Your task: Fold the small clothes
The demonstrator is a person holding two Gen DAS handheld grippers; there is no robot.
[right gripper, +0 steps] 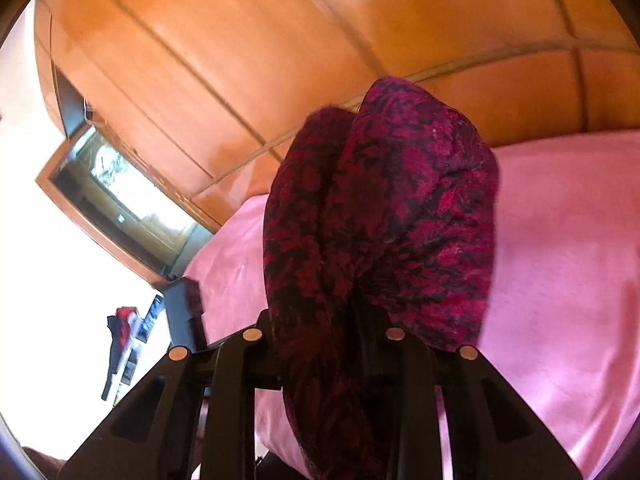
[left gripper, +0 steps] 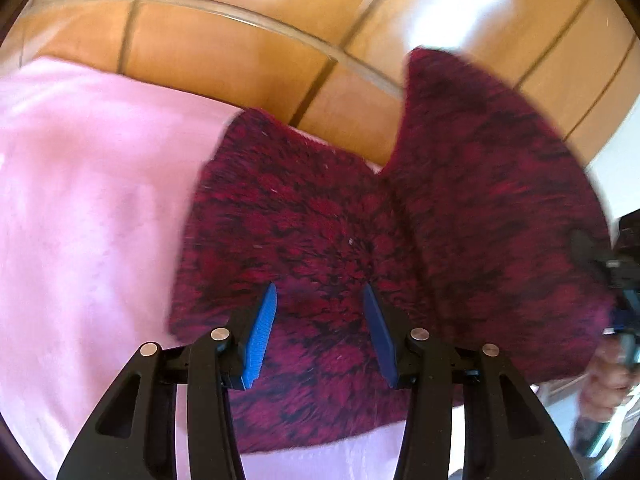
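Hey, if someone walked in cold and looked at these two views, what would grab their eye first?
First, the fuzzy crimson-and-black knitted garment, spread on the pale pink blanket, its right part lifted. The right gripper is shut on a bunched fold of it, filling the right wrist view. The left gripper hangs open above the knit, blue pads apart, with glossy orange-brown wooden panelling behind.

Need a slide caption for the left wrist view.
Open left hand-held gripper hovers over a red-and-black knit garment on a pink blanket, its right side lifted.
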